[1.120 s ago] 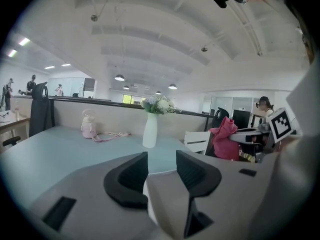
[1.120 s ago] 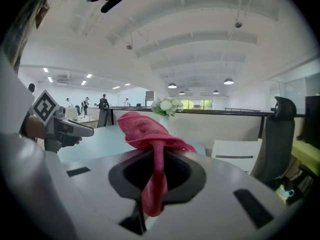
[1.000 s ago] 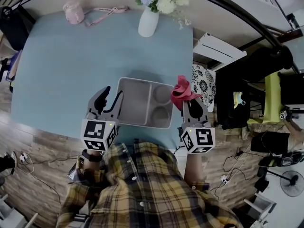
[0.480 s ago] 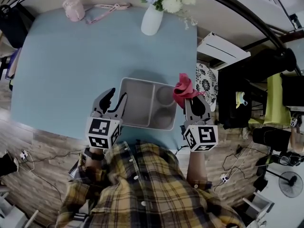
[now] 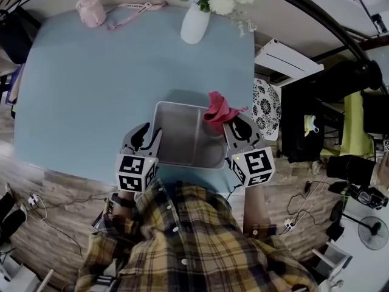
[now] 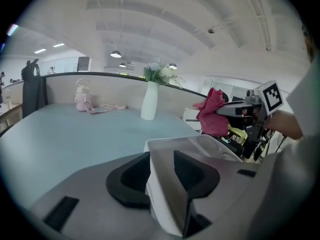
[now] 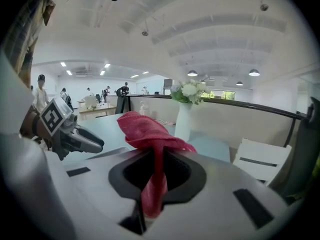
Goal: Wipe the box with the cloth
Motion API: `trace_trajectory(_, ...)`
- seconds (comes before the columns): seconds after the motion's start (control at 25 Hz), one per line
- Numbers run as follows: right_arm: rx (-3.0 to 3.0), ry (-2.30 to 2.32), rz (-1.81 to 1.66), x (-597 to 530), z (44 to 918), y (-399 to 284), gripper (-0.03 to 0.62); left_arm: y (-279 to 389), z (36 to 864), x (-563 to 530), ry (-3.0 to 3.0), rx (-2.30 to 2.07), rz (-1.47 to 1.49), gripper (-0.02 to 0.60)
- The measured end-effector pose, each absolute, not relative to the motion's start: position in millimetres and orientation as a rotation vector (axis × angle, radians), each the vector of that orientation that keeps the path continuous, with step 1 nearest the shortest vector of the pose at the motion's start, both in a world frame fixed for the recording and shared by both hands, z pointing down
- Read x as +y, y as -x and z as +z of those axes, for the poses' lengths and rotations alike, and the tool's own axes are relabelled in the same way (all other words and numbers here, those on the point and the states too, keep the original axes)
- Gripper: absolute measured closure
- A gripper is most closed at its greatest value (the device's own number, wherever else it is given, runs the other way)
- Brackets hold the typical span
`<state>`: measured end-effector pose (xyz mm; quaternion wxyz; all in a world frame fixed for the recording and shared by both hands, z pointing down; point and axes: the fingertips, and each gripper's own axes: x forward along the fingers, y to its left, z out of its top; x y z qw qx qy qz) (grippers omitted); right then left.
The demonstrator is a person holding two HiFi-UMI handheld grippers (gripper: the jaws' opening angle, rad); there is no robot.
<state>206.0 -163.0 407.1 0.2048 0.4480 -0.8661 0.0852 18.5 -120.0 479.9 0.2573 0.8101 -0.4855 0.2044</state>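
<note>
Flat, slightly washed-out indoor light from the ceiling lamps — only a soft shadow around the box on the table. Gripper views are heavily fisheye, black corners, near parts soft.

The left gripper pointed forward and down, its 2 jaws closing with the near-left wall of the box standing between them. The right gripper tilted down beside it, its 2 jaws clamped on the red cloth.
</note>
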Motion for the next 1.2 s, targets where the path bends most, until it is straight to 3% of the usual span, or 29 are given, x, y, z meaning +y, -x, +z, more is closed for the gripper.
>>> trace_trajectory(0.8,-2.451,-0.531,0.214,-214,460,-99,0.551,-20,519,-122,-2.123,-1.219,0.554,0.482)
trace_trajectory(1.2,-2.336,-0.086,0.418,-223,504,-69,0.551,-20,521,-124,-2.139,-1.189,0.531,0.479)
